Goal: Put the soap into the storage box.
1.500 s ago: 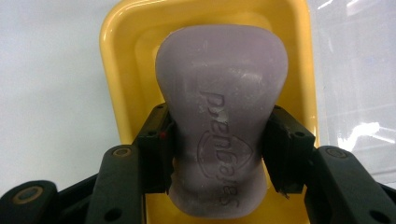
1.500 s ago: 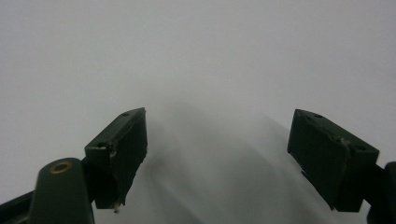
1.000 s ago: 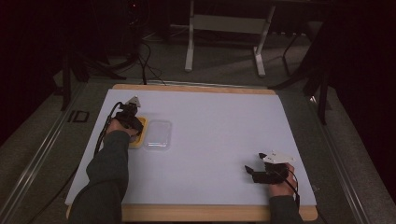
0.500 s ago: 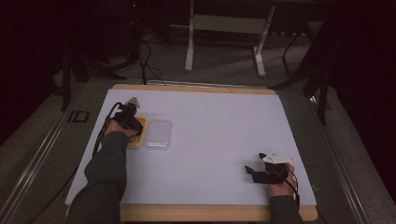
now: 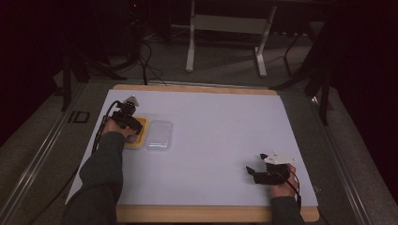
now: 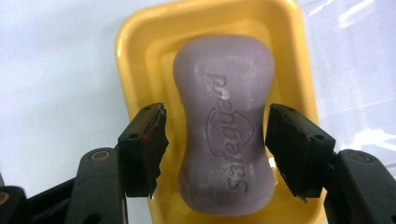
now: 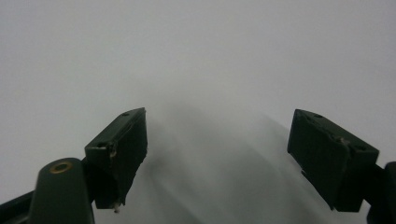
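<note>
Right gripper [image 5: 253, 172]: near edge of the white table [image 5: 220, 140], I see its 2 jaws spread wide over bare surface, holding nothing.
Left gripper [image 6: 215, 135]: jaws apart, straddling the soap, not touching it that I can tell.
Soap [image 6: 225, 140]: purple bar lying in the yellow dish [image 6: 140, 51].
Clear lid [image 5: 158, 134]: just beside the dish.
</note>
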A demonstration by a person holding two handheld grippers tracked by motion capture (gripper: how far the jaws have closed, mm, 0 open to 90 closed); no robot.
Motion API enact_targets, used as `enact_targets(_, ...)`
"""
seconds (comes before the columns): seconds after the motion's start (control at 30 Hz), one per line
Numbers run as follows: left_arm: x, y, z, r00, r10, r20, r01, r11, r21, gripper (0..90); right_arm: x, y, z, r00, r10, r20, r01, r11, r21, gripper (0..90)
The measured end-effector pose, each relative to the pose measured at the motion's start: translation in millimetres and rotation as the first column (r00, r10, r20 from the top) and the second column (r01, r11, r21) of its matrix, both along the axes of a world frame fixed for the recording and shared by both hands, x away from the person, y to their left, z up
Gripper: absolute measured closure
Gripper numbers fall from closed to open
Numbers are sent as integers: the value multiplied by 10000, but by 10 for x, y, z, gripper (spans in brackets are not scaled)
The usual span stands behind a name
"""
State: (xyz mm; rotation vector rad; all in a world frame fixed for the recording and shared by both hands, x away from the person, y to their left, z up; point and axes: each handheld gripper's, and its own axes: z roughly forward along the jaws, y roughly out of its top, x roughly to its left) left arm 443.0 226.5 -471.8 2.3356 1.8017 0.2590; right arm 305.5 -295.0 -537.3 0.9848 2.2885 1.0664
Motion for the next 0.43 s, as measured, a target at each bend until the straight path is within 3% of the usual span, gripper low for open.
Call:
enact_targets(0.2, -70, 20, 83, 9971, -488, 592, 504, 9984, -269, 392, 0, 0, 0, 10000, -1, 2, 1, 10000, -6, 196)
enact_targets(0.33, -157, 13, 144, 9883, -1193, 945, 1234, 9916, -387, 394, 0, 0, 0, 10000, -1, -1, 1, 10000, -4, 196)
enact_targets(0.43, -235, -16, 197, 9767, -1806, 1159, 1856, 9820, -339, 395, 1, 2, -1, 10000, -5, -26, 5, 10000, -8, 196)
